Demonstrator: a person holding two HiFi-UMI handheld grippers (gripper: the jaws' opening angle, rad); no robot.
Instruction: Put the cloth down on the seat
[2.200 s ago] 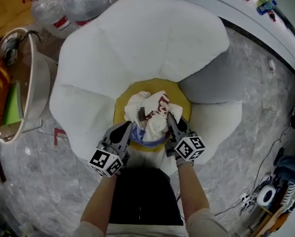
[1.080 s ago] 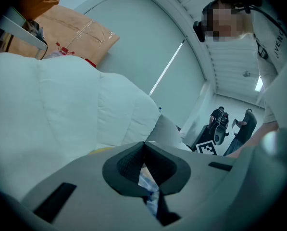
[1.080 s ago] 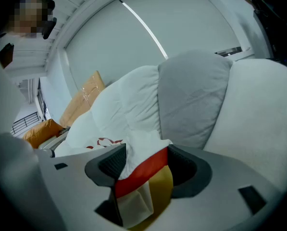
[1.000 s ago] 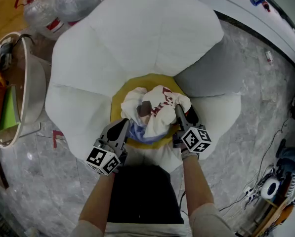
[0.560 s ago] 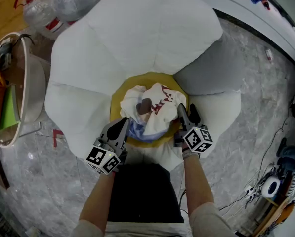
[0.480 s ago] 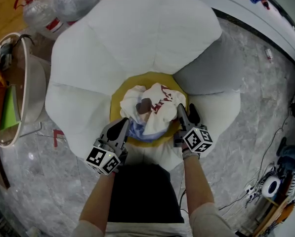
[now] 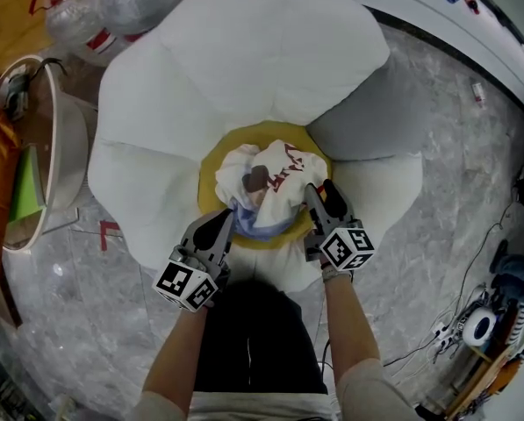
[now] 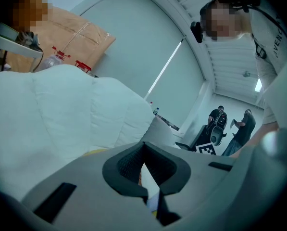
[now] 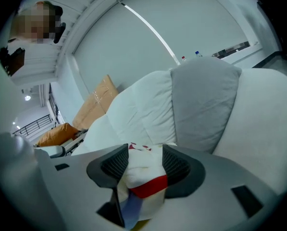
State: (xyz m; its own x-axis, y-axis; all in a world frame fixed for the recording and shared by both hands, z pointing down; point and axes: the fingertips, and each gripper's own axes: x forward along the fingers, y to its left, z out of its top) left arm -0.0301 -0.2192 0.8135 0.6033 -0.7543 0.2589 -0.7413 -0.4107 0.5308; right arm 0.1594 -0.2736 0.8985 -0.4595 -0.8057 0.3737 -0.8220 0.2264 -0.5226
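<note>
Gripping one cloth (image 7: pixel 275 178) — left gripper (image 7: pixel 228 220) jaws pinch edge, right gripper (image 7: pixel 319 191) jaws, just closing, clamp bunch.

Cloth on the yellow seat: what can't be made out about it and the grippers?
- Right gripper view: the right gripper has just been closing its jaws with the cloth between them; bunched fabric hides whether the pads press it.
- Left gripper view: the left gripper is shut; its own jaws hide any pinched cloth edge.
- Head view: the cloth covers its own contact with the seat; its print is unreadably small.
</note>
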